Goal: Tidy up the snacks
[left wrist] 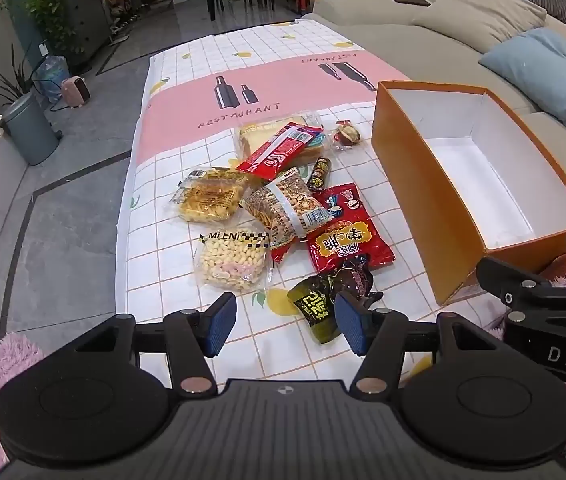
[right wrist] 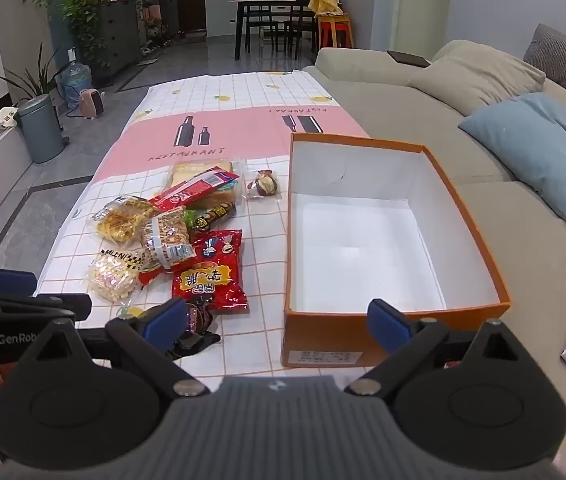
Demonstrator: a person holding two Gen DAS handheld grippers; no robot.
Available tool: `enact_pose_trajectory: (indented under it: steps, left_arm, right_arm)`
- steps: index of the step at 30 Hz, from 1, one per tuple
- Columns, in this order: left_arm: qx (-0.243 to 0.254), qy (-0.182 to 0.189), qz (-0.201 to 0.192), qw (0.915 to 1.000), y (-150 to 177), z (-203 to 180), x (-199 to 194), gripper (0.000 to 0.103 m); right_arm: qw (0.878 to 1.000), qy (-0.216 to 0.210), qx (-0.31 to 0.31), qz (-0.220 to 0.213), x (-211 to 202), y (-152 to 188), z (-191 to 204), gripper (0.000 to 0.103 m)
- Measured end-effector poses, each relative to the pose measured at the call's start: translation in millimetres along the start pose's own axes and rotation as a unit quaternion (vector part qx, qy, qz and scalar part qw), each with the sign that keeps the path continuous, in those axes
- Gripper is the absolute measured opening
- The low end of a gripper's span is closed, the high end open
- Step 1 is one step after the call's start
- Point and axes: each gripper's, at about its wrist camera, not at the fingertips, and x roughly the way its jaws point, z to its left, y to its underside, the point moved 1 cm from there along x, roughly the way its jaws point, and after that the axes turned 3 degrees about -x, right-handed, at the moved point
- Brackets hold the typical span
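Setting: a low table under a checked tablecloth printed with lemons and a pink "RESTAURANT" band, a beige sofa running along its right side.
Snacks: about ten packets heaped at mid-table, left of the box and none inside it.
Nearest packets: a dark green packet and a dark purple wrapper, lying just ahead of the left gripper.
Middle of the heap: a red chip bag, a clear bag of pale puffed pieces, a striped peanut packet and a tray of yellow fried noodles.
Far end: a long red packet laid across a bag of sliced bread, with a small wrapped sweet apart to the right.
Box: an orange cardboard box, lidless, white inside, nothing in it, standing on the table's right half.
Left gripper: jaws wide apart, nothing between the blue pads, tilted down over the table's near edge.
Right gripper: jaws spread to their widest, gripping nothing, framing the box's near left corner.
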Motion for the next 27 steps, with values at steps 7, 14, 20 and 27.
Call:
enact_pose_trajectory:
  steps: [7, 14, 20, 27]
  left_arm:
    - [-0.014, 0.017, 0.0, 0.9998, -0.3, 4.4, -4.0, 0.068]
    - [-0.014, 0.013, -0.005, 0.9998, 1.6, 5.3, -4.4, 0.068]
    - [-0.013, 0.016, -0.009, 0.9998, 1.5, 4.7, -7.4, 0.068]
    - [-0.02, 0.022, -0.009, 0.9995, 2.2, 6.9, -6.9, 0.068]
  right_arm:
    - [1.0, 0.001, -0.001, -0.001, 0.0, 0.3, 0.9, 0.095]
    - [1.0, 0.002, -0.002, 0.001, 0.7, 1.4, 0.4, 0.095]
    - [1.0, 0.003, -0.004, 0.0, 1.0, -0.2, 2.3, 0.096]
    - [1.0, 0.003, -0.003, 0.002, -0.5, -0.9, -1.1, 0.096]
